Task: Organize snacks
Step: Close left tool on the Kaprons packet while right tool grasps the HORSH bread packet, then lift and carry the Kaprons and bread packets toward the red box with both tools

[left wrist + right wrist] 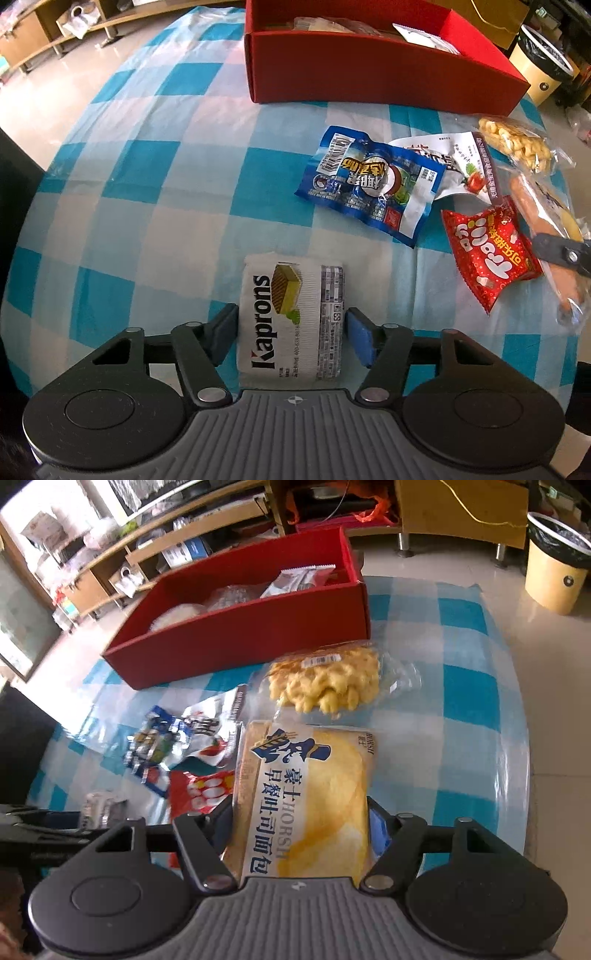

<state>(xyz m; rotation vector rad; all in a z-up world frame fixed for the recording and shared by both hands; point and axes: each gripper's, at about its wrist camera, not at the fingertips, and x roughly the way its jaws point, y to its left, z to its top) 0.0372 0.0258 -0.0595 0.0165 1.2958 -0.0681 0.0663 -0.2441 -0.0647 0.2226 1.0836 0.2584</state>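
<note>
Blue-and-white checked cloth (155, 206) covers the tabletop; pale tiled floor (461, 550), low wooden shelving (177, 535) and a beige waste bin (554, 579) with a black liner lie beyond it. Landmark: red box (369, 70), open-topped, at the far side of the cloth, holding several wrapped snacks.

Item 1: Kaprons wafer pack (291, 317), white, nearer than the red box and well apart from it, lying between the fingers of the left tool (291, 336). Both pads meet the pack's sides, so the tool pinches it.

Item 2: bread packet (306, 794), yellow with blue lettering, nearer than the red box, pinched at its near end by the right tool (299, 830), whose fingers press on its two sides.

Item 3: clear bag of yellow puffed snacks (325, 683), just in front of the red box's near wall.

Item 4: blue foil packet (369, 184), in front of the red box, overlapping a white packet (461, 162).

Item 5: red packet (487, 254) with white lettering, nearer than the blue one, farther from the red box.
</note>
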